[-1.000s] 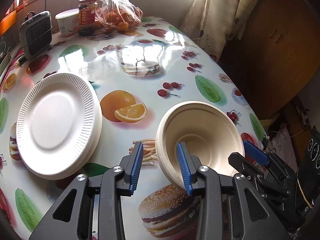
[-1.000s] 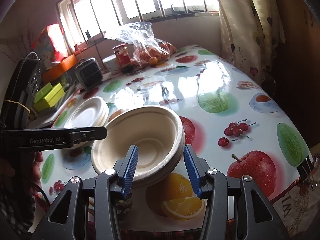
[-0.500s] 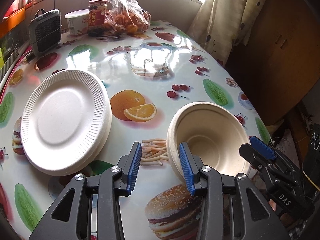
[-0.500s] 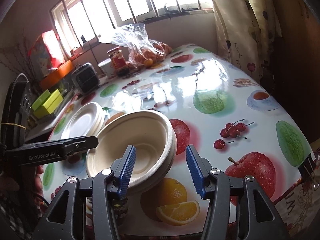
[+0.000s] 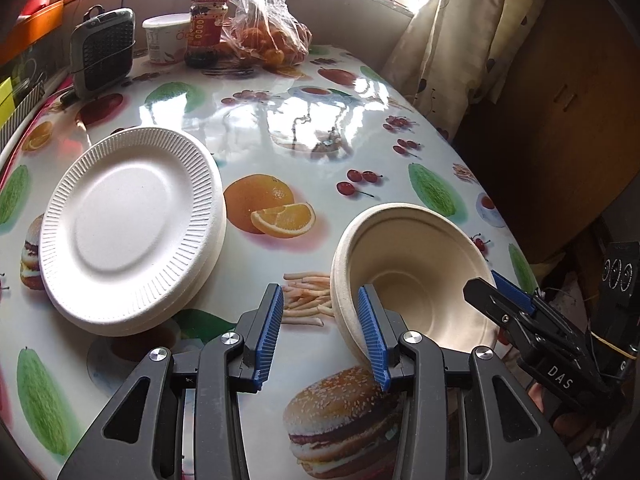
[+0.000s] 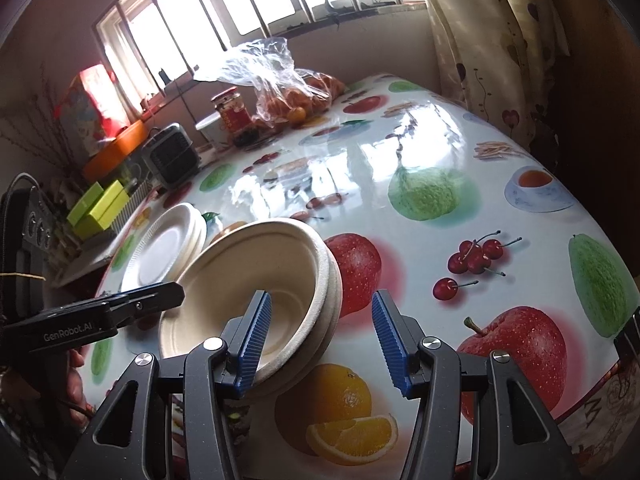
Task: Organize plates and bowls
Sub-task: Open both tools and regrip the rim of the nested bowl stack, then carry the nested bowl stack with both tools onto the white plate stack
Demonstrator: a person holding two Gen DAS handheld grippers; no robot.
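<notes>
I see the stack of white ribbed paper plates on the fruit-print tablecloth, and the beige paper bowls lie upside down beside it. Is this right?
Not quite. The beige paper bowls are not upside down: the left wrist view shows their hollow inside facing up, tilted. The rest holds: the stack of white ribbed paper plates sits beside them on the fruit-print tablecloth.

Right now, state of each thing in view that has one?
Beige paper bowls: nested, tilted, not gripped.
Left gripper: open, straddling the bowls' rim.
Right gripper: open, straddling the bowls' rim.
White ribbed paper plates: stacked, lying flat.
Red-lidded glass jar: upright, lid on.
</notes>
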